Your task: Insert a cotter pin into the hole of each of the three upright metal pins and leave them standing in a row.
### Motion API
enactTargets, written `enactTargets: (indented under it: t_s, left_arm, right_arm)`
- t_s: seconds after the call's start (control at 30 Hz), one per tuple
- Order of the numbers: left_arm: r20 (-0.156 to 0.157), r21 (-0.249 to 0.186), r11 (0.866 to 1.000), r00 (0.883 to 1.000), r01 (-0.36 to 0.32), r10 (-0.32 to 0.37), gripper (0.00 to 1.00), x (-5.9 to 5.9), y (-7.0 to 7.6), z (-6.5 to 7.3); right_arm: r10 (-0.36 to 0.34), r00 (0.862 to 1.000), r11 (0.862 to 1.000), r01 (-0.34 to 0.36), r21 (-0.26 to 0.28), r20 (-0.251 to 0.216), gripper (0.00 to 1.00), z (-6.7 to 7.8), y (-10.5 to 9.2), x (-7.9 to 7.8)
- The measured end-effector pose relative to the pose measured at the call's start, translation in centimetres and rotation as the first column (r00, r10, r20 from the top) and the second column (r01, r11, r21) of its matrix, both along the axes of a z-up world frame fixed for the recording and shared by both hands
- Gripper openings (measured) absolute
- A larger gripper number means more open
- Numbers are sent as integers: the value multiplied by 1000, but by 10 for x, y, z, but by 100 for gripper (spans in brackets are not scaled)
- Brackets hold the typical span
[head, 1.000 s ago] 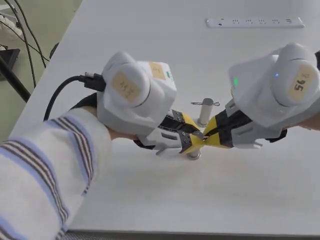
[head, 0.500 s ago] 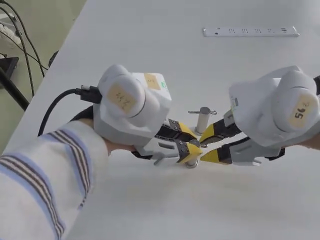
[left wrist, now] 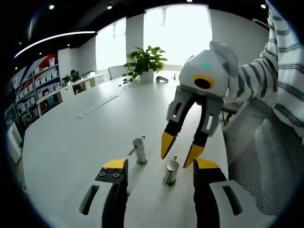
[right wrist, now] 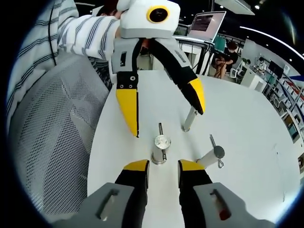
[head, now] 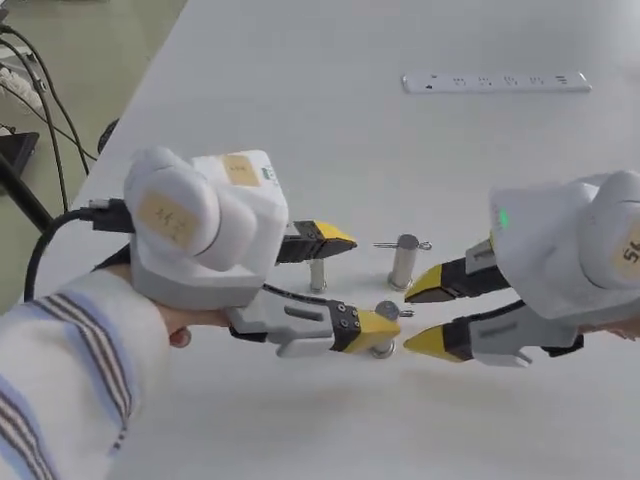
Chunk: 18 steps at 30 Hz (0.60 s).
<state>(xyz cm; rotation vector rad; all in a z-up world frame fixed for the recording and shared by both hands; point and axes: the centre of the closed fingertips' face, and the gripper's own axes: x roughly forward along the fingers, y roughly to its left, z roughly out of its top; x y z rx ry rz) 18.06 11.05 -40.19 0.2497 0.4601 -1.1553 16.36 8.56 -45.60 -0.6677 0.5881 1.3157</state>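
So, the near metal pin (head: pixel 388 312) has its cotter pin (head: pixel 405 313) poking through the hole near the top. It's standing upright on the desk (head: pixel 300 120) right between the tips of my two tools, touched by neither. Just behind it the far metal pin (head: pixel 404 262) is upright too, with its own cotter pin (head: pixel 398 244) through it. The third metal pin (head: pixel 317 276) stands off to the left, behind my left tool. It looks bare to me, but it's small and partly hidden, so I won't swear to it.

Left tool (head: pixel 372 291): jaws spread wide, holding nothing. Right tool (head: pixel 407 320): also spread and empty, tips pointing at the near pin.

I'd call this the tail end of pin number two, so two of three done. The next move calls for fetching another cotter pin, steadying the third pin with the other tool and lining up with that tiny hole. The near pin also sits out of line with the other two, so the row wants tidying.

Versus a second ago: both tools were pressed in on the near pin, tips meeting at it. Half a second ago the right one had let go while the left was still at it. Now both have backed off, the left furthest.
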Motion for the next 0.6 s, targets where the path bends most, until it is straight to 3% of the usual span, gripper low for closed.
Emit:
enactTargets:
  t_s: [0.07, 0.23, 0.37, 0.43, 0.6]
  left_arm:
    - [-13, -64, 998, 1000, -21, 20, 58, -3, 1, 10]
    - [-4, -59, 997, 999, -42, 42, 74, -9, 12, 15]
    - [-39, -68, 996, 998, -59, 56, 82, -18, 20, 14]
    - [-47, -40, 998, 998, -51, 49, 84, -26, 26, 8]
    - [-95, -42, 995, 992, -86, 82, 87, -37, 36, 1]
  right_arm:
    - [-5, 1000, 1000, 5, 13, -7, 23, -1, 0, -2]
    - [-32, 999, 997, 35, 62, -41, 25, -3, 3, -5]
    - [-55, 996, 993, 62, 102, -67, 27, -2, 6, -4]
    - [-64, 994, 989, 74, 126, -83, 28, -2, 8, -4]
    - [-90, 991, 983, 105, 151, -102, 38, -4, 10, 0]
